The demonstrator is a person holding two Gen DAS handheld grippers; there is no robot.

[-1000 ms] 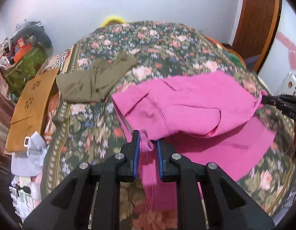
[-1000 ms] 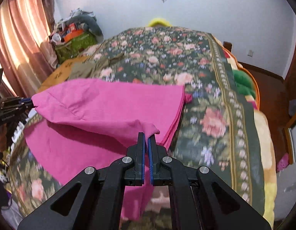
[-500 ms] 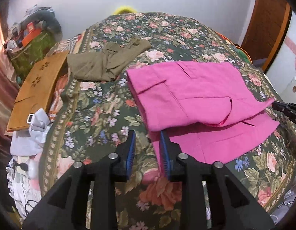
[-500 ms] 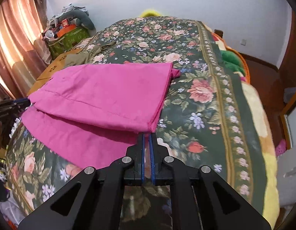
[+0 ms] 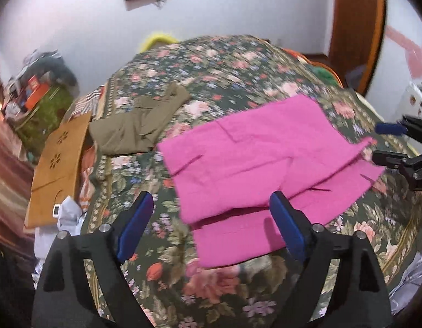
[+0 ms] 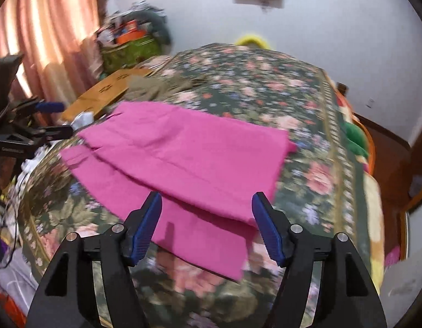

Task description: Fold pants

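The pink pants [image 5: 265, 164] lie folded over on the floral bed, the upper layer set back from the lower layer's near edge. They also show in the right wrist view [image 6: 183, 158]. My left gripper [image 5: 212, 225] is open wide and empty, just above the pants' near left corner. My right gripper [image 6: 206, 224] is open wide and empty, above the near right edge. Each gripper shows at the side of the other's view: the right gripper [image 5: 394, 142] and the left gripper [image 6: 46, 120].
Olive-brown pants [image 5: 139, 125] lie folded at the bed's far left. A wooden board [image 5: 57, 164] leans off the left side, with white cloth [image 5: 66, 216] below it. A cluttered green basket [image 6: 128, 46] stands by the curtain. A door [image 5: 355, 27] is at right.
Both grippers have let go of the pink pants and opened wide. The lifted layer has dropped flat onto the lower one. Both grippers have pulled back and up.
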